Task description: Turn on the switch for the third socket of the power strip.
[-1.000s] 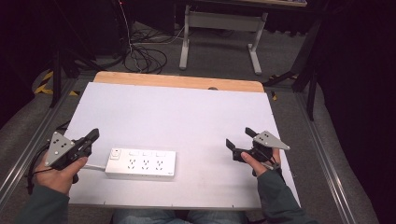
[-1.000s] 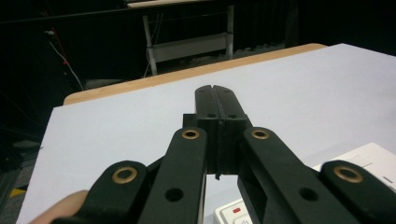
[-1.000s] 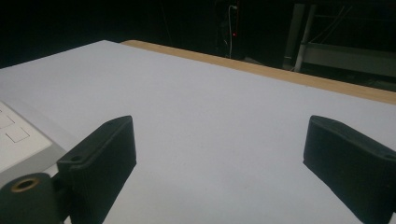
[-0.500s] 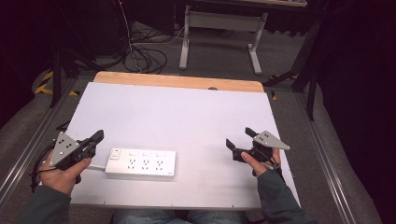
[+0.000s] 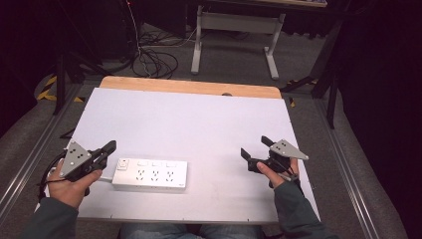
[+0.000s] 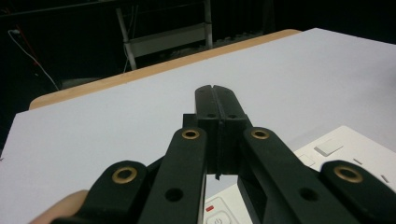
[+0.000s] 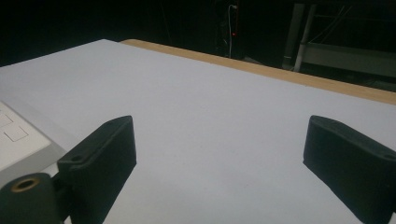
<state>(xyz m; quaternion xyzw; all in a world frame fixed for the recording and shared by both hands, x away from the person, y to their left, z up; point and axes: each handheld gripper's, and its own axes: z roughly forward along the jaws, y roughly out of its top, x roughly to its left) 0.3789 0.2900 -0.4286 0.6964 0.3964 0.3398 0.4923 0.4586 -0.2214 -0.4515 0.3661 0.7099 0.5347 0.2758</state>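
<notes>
A white power strip (image 5: 149, 174) with a switch at its left end lies flat near the front left of the white tabletop (image 5: 189, 119). My left gripper (image 5: 110, 146) is just left of that end, jaws pressed together with nothing between them. In the left gripper view the shut jaws (image 6: 215, 91) point across the table, and the strip (image 6: 345, 149) lies low on the right. My right gripper (image 5: 255, 147) rests at the front right, open and empty. In the right gripper view its two pads (image 7: 114, 140) stand wide apart over bare table, the strip's corner (image 7: 14, 140) at far left.
A wooden strip (image 5: 189, 87) runs along the table's far edge. Beyond it are floor cables (image 5: 154, 62) and a grey desk frame (image 5: 234, 30). Metal rails (image 5: 30, 159) flank both sides of the table.
My left gripper has shifted slightly to the right, closer to the strip's switch end. The right gripper and the strip have not moved.
</notes>
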